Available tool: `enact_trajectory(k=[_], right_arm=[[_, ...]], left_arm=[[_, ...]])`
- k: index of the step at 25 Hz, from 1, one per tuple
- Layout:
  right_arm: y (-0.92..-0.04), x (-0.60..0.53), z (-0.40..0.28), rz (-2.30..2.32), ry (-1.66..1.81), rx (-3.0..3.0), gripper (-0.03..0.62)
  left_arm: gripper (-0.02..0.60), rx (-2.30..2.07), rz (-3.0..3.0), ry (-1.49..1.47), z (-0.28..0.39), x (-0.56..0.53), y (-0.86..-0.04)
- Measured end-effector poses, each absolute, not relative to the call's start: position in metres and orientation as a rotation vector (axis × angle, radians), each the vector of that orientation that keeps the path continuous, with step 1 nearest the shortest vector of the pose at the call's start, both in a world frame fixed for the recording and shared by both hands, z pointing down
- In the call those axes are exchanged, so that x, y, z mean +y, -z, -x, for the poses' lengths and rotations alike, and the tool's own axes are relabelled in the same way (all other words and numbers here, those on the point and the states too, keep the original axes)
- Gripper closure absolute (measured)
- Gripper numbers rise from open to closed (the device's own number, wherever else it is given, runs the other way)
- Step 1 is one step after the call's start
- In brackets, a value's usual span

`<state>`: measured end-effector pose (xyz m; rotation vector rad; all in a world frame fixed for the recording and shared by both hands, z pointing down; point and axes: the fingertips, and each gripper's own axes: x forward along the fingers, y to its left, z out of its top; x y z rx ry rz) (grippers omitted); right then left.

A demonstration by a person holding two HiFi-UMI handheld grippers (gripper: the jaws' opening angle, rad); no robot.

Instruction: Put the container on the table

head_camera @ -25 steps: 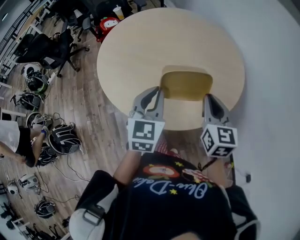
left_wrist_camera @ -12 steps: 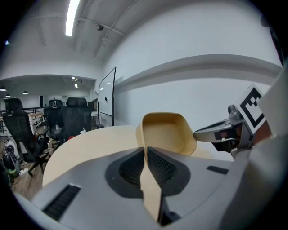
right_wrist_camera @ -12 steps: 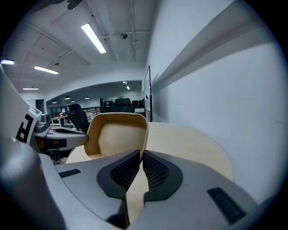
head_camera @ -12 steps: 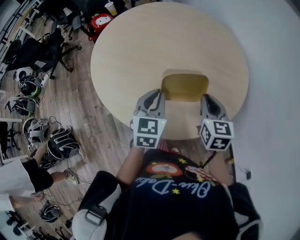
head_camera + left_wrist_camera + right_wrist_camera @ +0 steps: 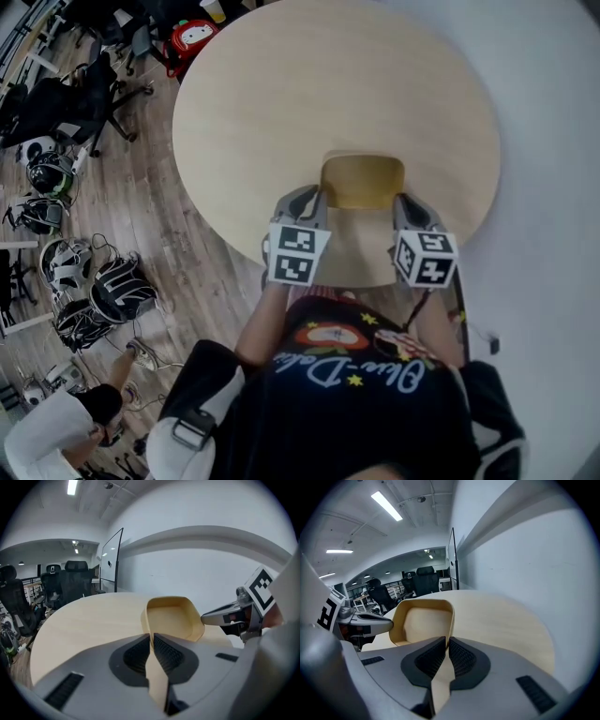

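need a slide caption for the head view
Left gripper and right gripper each shut on a side rim of the tan container, near the close edge of the round table.

One container and one round table are counted. Two grippers are seen: the left gripper and the right gripper. One red object is seen far left.
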<state>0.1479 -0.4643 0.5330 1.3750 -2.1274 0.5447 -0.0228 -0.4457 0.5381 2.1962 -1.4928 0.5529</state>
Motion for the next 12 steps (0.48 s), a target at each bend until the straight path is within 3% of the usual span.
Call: enact_trajectory(k=[12], right_arm=[[-0.578,-0.477,-0.141,-1.301,-0.711,-2.016,0.571]], left_arm=[[0.552,-1.351,-2.133,-0.716,0.027,-0.461,-0.591]])
